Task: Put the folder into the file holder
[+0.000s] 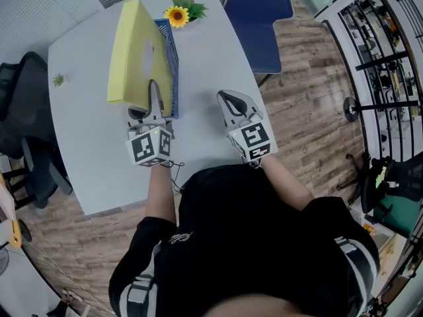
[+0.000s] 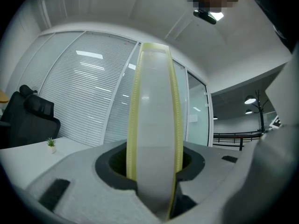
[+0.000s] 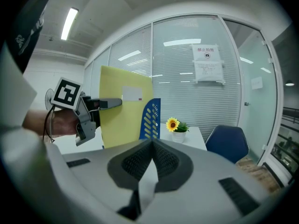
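A thick yellow folder (image 1: pixel 135 51) stands upright on edge over the white table (image 1: pixel 86 150), its lower corner pinched by my left gripper (image 1: pixel 154 103). In the left gripper view the folder's pale spine (image 2: pixel 154 125) fills the gap between the jaws of the left gripper (image 2: pixel 154 171), which press on it. The blue perforated file holder (image 1: pixel 172 58) sits right against the folder's right side; whether the folder's bottom is inside it is hidden. My right gripper (image 1: pixel 229 100) hovers to the right, shut and empty. The right gripper view shows the folder (image 3: pixel 124 111), the holder (image 3: pixel 150 118) and the left gripper (image 3: pixel 100 104).
A potted sunflower (image 1: pixel 178 15) stands at the table's far edge behind the holder, and a tiny plant (image 1: pixel 58 80) sits at the left. A blue chair (image 1: pixel 259 18) is beyond the table's right side, a black office chair (image 1: pixel 23 111) at its left.
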A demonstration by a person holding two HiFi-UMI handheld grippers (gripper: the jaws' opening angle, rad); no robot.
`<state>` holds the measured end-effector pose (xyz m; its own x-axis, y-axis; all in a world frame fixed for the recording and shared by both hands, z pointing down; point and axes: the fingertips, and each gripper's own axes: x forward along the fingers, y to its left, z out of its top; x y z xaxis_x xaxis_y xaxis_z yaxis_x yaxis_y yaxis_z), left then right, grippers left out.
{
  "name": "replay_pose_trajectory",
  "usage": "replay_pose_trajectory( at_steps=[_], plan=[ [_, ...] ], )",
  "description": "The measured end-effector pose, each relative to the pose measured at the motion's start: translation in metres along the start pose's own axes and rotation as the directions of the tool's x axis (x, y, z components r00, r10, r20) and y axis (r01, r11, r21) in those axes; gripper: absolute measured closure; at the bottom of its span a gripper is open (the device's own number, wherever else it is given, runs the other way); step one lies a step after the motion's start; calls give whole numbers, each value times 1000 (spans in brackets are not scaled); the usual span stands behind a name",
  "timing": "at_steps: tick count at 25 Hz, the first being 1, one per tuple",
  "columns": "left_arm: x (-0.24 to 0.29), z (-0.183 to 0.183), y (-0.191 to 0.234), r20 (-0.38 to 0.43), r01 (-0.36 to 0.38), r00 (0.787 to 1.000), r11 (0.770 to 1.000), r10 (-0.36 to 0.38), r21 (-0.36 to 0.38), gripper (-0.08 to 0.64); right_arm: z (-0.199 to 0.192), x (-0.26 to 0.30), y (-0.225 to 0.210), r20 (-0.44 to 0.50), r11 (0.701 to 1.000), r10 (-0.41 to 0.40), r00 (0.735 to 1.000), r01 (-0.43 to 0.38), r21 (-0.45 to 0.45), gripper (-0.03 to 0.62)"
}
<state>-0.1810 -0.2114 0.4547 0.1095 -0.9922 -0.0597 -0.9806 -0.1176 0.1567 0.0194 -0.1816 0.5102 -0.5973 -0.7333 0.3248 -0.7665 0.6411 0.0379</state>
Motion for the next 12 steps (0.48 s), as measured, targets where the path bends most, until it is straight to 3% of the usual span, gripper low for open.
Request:
replay_pose_trajectory(
  at_steps=[12],
  plan=[
    [0, -8, -1, -18, 3, 1000, 1000, -3, -2, 376, -1, -1, -2, 3, 1000, -7, 1000, 7, 6, 588]
  ],
)
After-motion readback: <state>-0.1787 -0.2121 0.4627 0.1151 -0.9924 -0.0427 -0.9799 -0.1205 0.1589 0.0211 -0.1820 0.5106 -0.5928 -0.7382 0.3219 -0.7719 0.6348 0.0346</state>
